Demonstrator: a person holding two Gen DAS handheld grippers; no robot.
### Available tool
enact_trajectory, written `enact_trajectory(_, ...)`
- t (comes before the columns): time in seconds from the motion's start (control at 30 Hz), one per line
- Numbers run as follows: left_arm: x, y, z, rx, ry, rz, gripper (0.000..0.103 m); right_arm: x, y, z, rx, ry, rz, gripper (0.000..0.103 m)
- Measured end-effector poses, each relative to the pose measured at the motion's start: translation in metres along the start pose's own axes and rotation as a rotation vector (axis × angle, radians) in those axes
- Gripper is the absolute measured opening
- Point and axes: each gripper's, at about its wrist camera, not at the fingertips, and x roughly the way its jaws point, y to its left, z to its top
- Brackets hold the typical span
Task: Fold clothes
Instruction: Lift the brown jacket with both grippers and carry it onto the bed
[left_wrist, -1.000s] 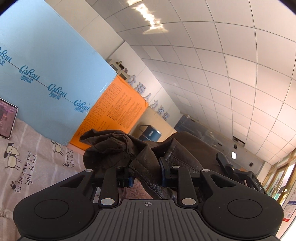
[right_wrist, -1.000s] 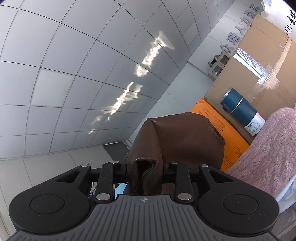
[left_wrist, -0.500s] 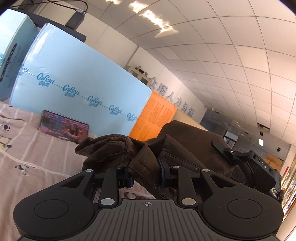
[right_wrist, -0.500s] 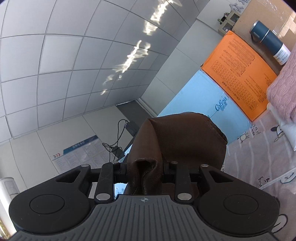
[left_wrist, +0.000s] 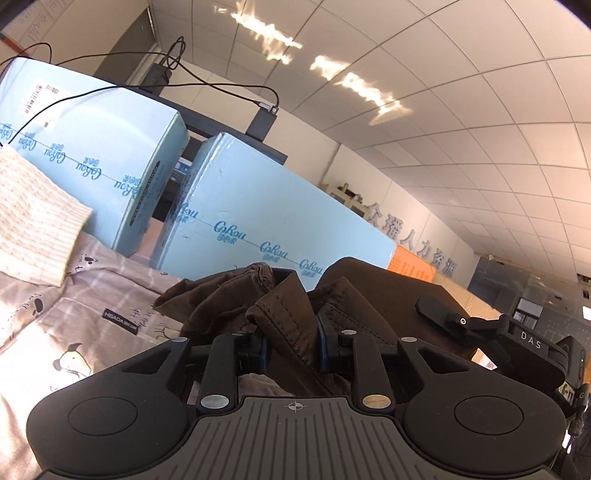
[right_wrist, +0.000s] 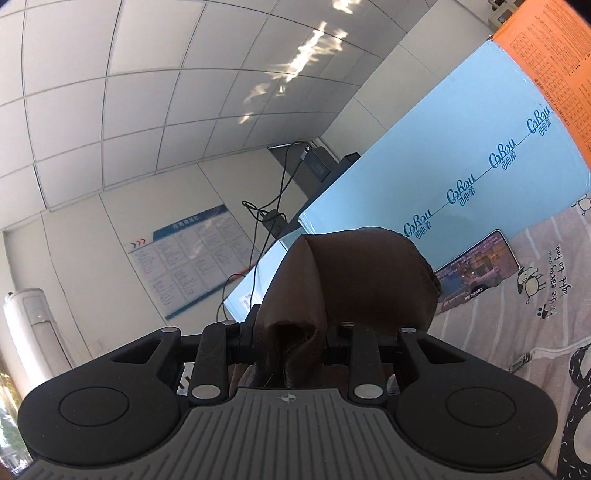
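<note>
Most of the brown garment (left_wrist: 280, 314) is hidden below the left gripper (left_wrist: 291, 347) body, so its full shape can't be made out. Same deal in the right wrist view, where the fingertips of the right gripper (right_wrist: 290, 341) are buried in cloth. The phone (right_wrist: 476, 269) is partly covered, and the cream knit (left_wrist: 29, 221) is cropped at the edge.

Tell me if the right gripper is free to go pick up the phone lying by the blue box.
Probably not as things stand. The right gripper is shut on a fold of the brown garment, which also hangs in front of part of the phone. It would have to let go first.
</note>
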Motion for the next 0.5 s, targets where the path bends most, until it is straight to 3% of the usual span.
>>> enact_trajectory(0.2,-0.007,0.007,-0.018,0.028,0.137,-0.017,0.024,-0.021,-0.004,-0.007,0.028,0.109,-0.175,0.033)
enact_trajectory(0.3,-0.006,0.01,-0.025,0.023,0.226,-0.009,0.033,-0.037,-0.006,-0.013,0.047,0.149,-0.275,0.038)
enact_trajectory(0.4,-0.006,0.013,-0.033,0.054,0.29,0.068,0.052,-0.046,-0.01,-0.028,0.035,0.207,-0.39,0.049)
enact_trajectory(0.47,-0.01,0.017,-0.032,0.073,0.313,0.12,0.073,-0.044,-0.015,-0.037,0.011,0.255,-0.471,0.055)
enact_trajectory(0.5,-0.013,0.019,-0.03,0.083,0.324,0.145,0.076,-0.045,-0.014,-0.039,-0.018,0.257,-0.508,0.065)
